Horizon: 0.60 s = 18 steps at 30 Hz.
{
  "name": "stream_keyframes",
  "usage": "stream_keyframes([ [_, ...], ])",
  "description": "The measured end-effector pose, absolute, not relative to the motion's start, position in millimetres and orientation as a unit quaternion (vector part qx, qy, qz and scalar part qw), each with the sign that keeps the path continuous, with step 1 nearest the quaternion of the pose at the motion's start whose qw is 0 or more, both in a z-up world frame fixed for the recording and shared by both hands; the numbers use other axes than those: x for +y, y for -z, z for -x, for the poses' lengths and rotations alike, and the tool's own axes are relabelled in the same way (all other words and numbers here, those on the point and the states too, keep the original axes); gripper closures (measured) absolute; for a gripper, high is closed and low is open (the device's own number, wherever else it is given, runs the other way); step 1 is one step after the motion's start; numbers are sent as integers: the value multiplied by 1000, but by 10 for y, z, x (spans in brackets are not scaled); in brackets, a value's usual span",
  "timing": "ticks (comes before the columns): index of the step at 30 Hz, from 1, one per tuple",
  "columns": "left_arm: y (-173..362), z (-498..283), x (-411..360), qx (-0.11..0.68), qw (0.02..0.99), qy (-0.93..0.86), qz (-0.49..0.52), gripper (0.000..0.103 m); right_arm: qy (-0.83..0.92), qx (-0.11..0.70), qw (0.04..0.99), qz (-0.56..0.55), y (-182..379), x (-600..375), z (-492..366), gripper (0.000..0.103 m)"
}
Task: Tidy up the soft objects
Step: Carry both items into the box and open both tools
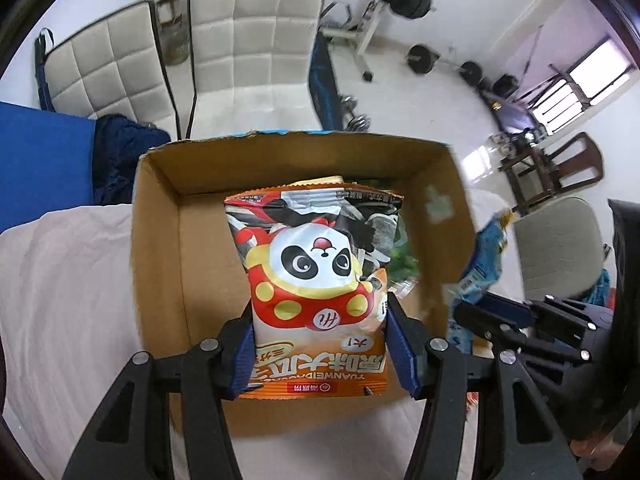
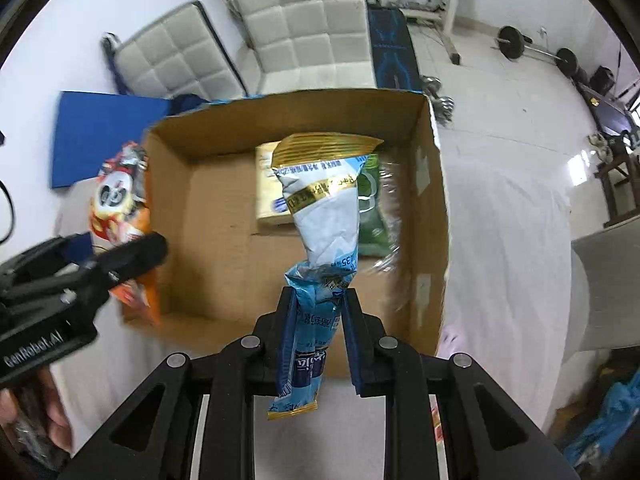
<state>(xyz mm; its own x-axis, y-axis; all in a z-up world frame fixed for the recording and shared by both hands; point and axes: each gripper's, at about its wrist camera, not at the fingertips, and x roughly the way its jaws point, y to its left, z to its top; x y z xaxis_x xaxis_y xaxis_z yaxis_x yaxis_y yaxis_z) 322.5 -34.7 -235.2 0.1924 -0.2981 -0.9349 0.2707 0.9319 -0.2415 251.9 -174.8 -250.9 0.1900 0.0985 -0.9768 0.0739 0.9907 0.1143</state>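
Mid-drop step: left gripper (image 1: 320,344) has its jaws clamped on the orange panda-print snack bag (image 1: 316,280), and right gripper (image 2: 318,332) is pinched on the crumpled blue-and-white foil pouch (image 2: 320,220), both over the open brown cardboard box (image 2: 208,208). Box already holds a beige pack (image 2: 269,196) and a green bag (image 2: 372,212) at the far right (near left floor looks free). Next: lower both bags, then release.

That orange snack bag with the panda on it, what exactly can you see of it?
The snack bag is a glossy, crinkled plastic pouch, orange with a cartoon panda in a red and yellow spotted outfit, and printed Chinese lettering. Its far end has a crimped seal. The left gripper holds it, with the blue-padded jaws pressing its two side edges near the lettered end. It hangs above the open cardboard box.
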Motion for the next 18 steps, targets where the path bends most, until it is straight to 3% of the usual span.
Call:
stream_keyframes([
  [10, 3154, -3943, -381, 670, 730, 137, -10, 49, 23, 694, 720, -17, 3365, -1823, -2955, 79],
  [18, 3425, -4159, -323, 690, 714, 118, -8, 48, 30, 718, 696, 8, 3753, -1765, -3047, 78],
])
